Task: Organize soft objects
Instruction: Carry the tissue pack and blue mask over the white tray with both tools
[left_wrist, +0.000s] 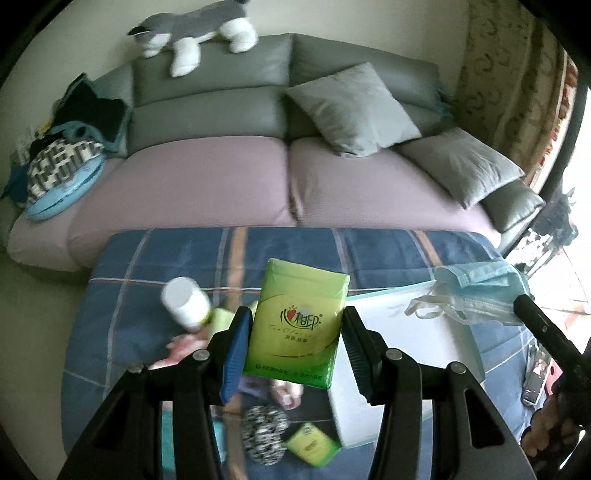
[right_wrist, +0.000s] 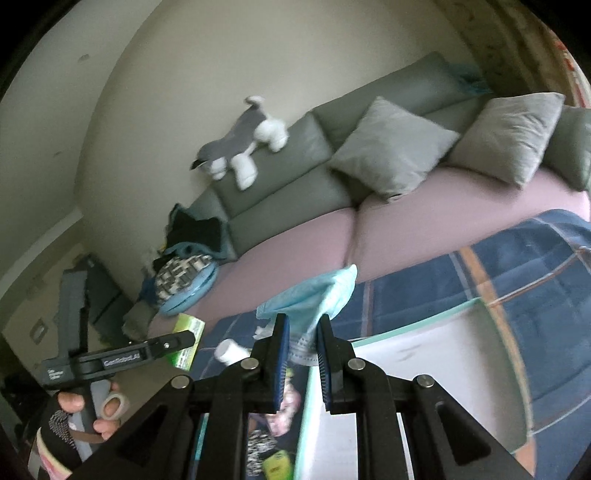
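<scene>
The sofa (left_wrist: 207, 177) stands beyond both grippers, grey backrest above mauve seat cushions. Two grey pillows (left_wrist: 351, 110) lean on it, and a grey and white plush dog (left_wrist: 199, 33) lies along the top of the backrest. A heap of clothes and bags (left_wrist: 62, 147) fills the sofa end to the left of the left gripper.

Below both grippers lies a blue plaid blanket (left_wrist: 166, 254), with a white tray (left_wrist: 402, 332) set on it under and to the right of the left gripper.

The left gripper (left_wrist: 295, 332) is clamped on a green tissue pack (left_wrist: 299, 325), its blue pads pressing the pack's two long edges. The pack's long axis runs forward along the fingers, its printed face turned to the camera and its top end pointing away toward the sofa.

The right gripper (right_wrist: 300, 354) is nearly closed, pinching a light blue face mask (right_wrist: 314, 295). The mask's body sticks out past the fingertips, up and to the right; its white ear loops hang loose.

The left wrist view alone shows a white bottle (left_wrist: 186, 302) just left of the left gripper, and a second green pack (left_wrist: 312, 445) and a black-and-white patterned ball (left_wrist: 264, 432) beneath it. The right wrist view alone shows the person's left hand (right_wrist: 92, 410) in a fingerless glove on the left gripper's handle.
</scene>
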